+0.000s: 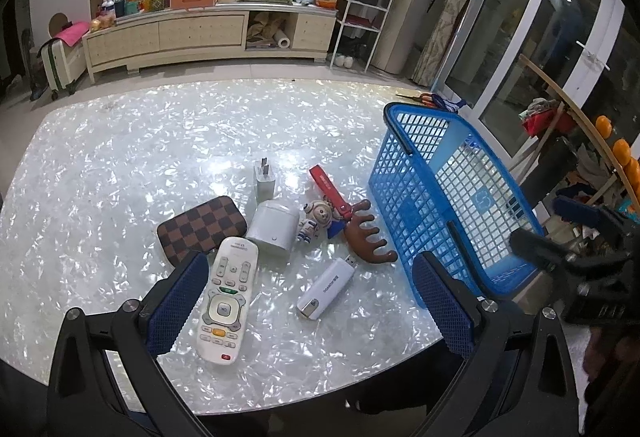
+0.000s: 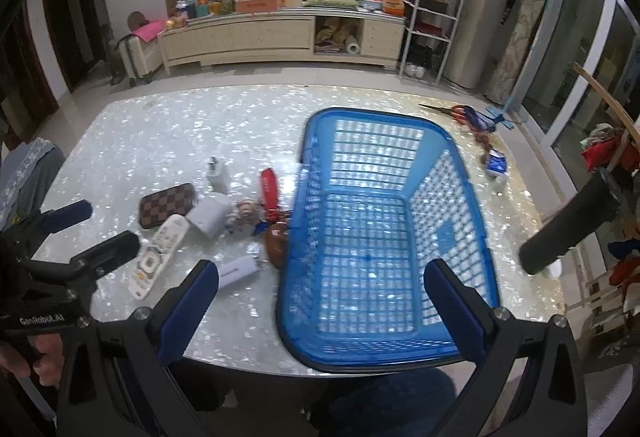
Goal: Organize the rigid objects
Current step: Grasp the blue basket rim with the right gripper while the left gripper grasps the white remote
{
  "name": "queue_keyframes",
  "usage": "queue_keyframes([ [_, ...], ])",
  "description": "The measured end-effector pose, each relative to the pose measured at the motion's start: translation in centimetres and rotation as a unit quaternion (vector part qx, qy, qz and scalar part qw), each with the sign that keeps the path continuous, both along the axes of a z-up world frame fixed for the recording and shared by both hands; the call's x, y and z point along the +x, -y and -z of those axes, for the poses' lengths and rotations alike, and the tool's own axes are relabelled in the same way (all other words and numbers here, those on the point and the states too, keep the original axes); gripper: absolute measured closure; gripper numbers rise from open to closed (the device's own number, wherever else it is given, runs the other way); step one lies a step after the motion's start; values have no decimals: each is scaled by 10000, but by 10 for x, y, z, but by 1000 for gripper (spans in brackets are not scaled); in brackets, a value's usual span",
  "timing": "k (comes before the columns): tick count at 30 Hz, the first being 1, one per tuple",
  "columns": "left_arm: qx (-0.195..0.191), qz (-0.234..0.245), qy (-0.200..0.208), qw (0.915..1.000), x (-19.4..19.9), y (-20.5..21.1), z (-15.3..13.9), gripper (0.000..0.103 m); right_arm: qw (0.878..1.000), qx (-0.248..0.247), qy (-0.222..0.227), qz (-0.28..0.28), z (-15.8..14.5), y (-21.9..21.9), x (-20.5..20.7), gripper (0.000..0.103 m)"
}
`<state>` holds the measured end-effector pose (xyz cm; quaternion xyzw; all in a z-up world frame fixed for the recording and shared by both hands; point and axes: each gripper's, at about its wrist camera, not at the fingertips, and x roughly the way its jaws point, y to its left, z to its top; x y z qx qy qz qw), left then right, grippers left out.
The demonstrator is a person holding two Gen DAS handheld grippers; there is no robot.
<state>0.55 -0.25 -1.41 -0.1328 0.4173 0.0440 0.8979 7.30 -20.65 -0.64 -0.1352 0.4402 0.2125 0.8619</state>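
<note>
I read "GenRobot.AI" in white on the left gripper [image 2: 89, 227] body. Print on the USB stick [image 1: 327, 285], remote [image 1: 225, 300] and red strap [image 1: 328, 184] is too small.

Left tool [image 1: 310, 301] wide open, blue-padded fingers [image 1: 176, 301] spread far apart, nothing between them, angled fwd and down. Right tool [image 2: 320, 313] also wide open, pads [image 2: 456, 309] well apart, empty, same fwd-down tilt. Both tools side by side, apart, each seen at the edge of the other's cam. A hand [image 2: 16, 357] grips the left tool's handle.
</note>
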Motion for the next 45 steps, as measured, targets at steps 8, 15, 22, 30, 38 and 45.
queue_keyframes([
  [8, -47, 61, -244, 9997, 15, 0, 25, 1, 9985, -260, -183, 457, 8, 32, 26, 0],
  [15, -44, 81, -571, 9983, 24, -4, 50, 1, 9939, -594, -634, 680, 22, 56, 56, 0],
  [22, -3, 4, -929, 9957, 33, -15, 72, 1, 9908, -784, -874, 667, 33, 68, 77, 0],
  [30, 238, 247, -1261, 9914, 42, -21, 88, 1, 9833, -1029, -1364, 632, 52, 81, 95, 30],
  [38, 805, 537, -1581, 9827, 46, -31, 96, 1, 9771, -1194, -1661, 579, 67, 83, 101, 74],
  [45, 1070, 421, -1632, 9799, 45, -60, 91, 1, 9736, -1289, -1805, 529, 79, 84, 106, 75],
])
